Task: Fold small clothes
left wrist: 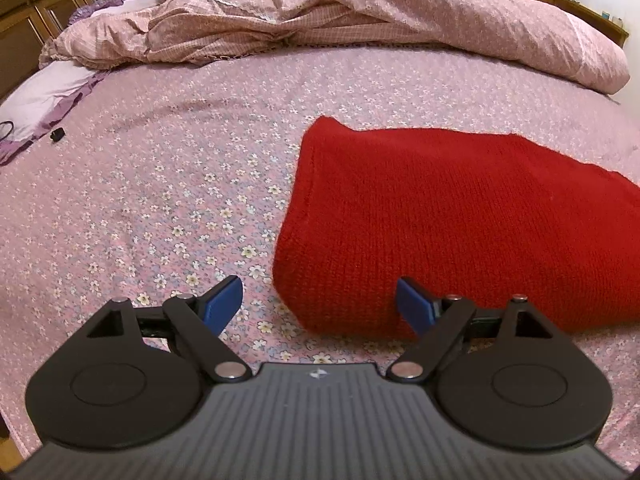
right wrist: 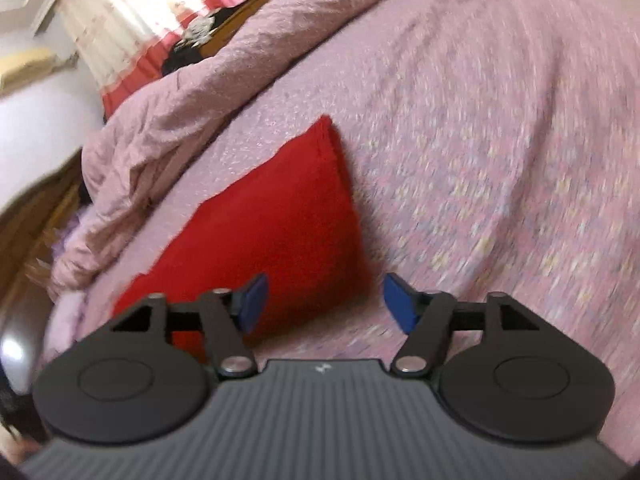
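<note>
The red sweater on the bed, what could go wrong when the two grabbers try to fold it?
1. The red sweater is thick knit already lying doubled; the open left gripper might pinch only the top layer at the near corner, so the fold comes apart.
2. The bedsheet is soft, so a finger could snag it along with the sweater.
3. The right wrist view is blurred, so the open right gripper seems to be moving fast and may miss the edge.
</note>
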